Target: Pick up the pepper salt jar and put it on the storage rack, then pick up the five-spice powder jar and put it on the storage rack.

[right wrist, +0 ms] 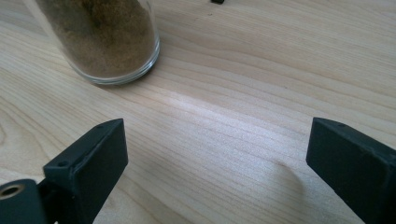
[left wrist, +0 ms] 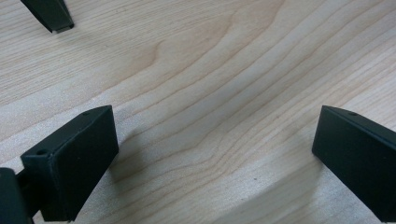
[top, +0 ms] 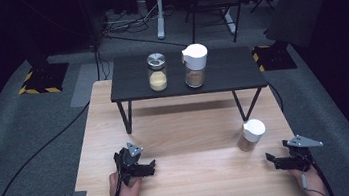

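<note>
Jaws of both my right gripper (right wrist: 217, 161) and left gripper (left wrist: 210, 161) stand spread over bare table (top: 197, 176); the white-capped jar (top: 251, 135) stands near the right one, ahead and leftward, untouched.

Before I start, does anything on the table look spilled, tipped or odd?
Nothing stands out. The white-capped jar stands upright on the wooden table, with no spill around it, and two more jars stand upright on the black shelf.

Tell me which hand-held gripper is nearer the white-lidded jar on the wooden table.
Right. The right hand-held gripper sits just below-right of the jar; the left hand-held gripper is far off to its left.
</note>
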Motion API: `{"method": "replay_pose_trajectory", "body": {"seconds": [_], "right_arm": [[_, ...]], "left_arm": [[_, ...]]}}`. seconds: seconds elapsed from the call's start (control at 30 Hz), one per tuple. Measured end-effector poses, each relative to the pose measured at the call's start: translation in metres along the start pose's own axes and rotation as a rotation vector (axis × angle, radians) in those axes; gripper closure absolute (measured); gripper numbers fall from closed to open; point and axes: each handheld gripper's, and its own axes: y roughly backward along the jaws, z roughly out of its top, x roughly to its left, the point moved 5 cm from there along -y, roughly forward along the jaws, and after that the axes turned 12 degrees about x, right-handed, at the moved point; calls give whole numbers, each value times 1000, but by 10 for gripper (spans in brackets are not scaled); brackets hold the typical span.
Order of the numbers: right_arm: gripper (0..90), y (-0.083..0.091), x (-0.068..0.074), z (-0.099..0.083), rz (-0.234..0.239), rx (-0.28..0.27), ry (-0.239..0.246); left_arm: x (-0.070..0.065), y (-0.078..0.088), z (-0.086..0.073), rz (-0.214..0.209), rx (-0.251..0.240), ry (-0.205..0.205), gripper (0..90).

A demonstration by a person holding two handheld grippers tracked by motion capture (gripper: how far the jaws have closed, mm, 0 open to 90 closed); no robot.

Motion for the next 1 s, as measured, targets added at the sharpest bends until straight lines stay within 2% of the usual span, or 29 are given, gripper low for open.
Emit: {"method": "replay_pose_trajectory", "body": {"seconds": [0.23, 1.0], "right_arm": [[47, -4, 2, 9, -13, 69, 3], [42, -4, 0, 10, -6, 75, -6]], "left_arm": [[0, 0, 0, 0, 0, 0, 3], [0, 0, 0, 0, 0, 0, 3]]}}
